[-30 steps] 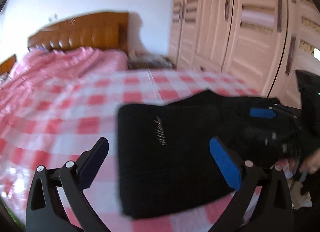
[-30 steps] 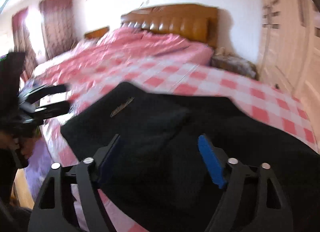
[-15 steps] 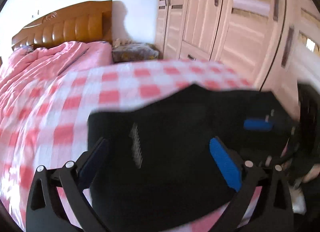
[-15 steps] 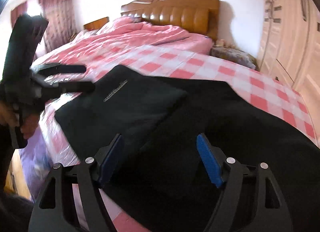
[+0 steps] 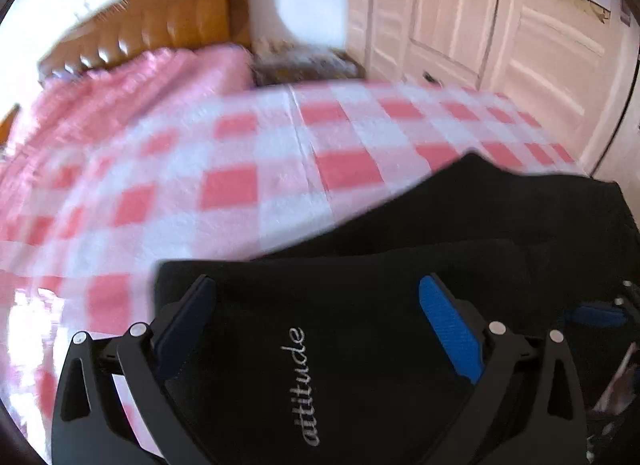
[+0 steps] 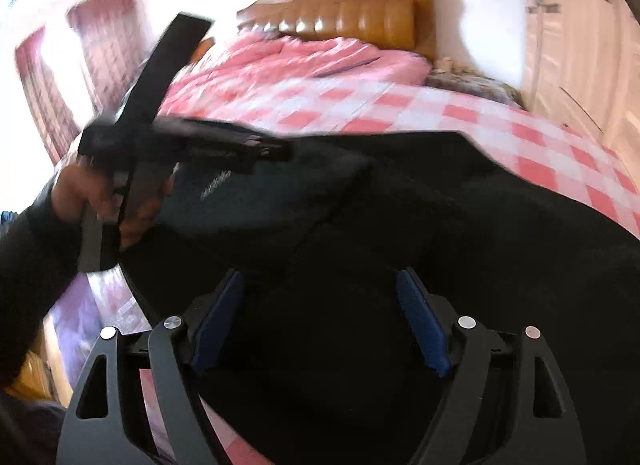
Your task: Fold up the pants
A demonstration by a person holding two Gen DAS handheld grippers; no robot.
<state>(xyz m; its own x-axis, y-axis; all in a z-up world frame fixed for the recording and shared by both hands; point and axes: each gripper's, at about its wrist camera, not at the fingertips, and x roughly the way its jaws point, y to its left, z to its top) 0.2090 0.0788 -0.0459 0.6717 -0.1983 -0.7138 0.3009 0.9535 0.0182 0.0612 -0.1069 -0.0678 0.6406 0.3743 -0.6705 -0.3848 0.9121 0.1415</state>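
Black pants (image 5: pixel 380 325) lie folded near the bed's front edge, a silver "attitude" logo (image 5: pixel 304 385) on the top layer. My left gripper (image 5: pixel 316 285) hovers open just above that layer, the logo between its blue pads and nothing gripped. In the right wrist view a hand (image 6: pixel 100 201) holds the left gripper (image 6: pixel 276 153) over the pants' folded left part (image 6: pixel 248 201). My right gripper (image 6: pixel 320 279) hangs over the thicker part of the pants (image 6: pixel 460 233); its jaws are opening and the pads press on nothing. Its blue pad (image 5: pixel 596 315) shows at the left wrist view's right edge.
The bed carries a pink and white checked sheet (image 5: pixel 348 173) and a rumpled pink quilt (image 6: pixel 312 61) below a wooden headboard (image 5: pixel 168 25). A pale wardrobe (image 5: pixel 500 25) stands close on the right, a cluttered nightstand (image 5: pixel 304 61) beside it. Curtains (image 6: pixel 100 45) hang at the far left.
My left gripper has swung in over the folded pants, so the logo now lies between its fingers. The right gripper's jaws stand a little wider and it has barely moved.
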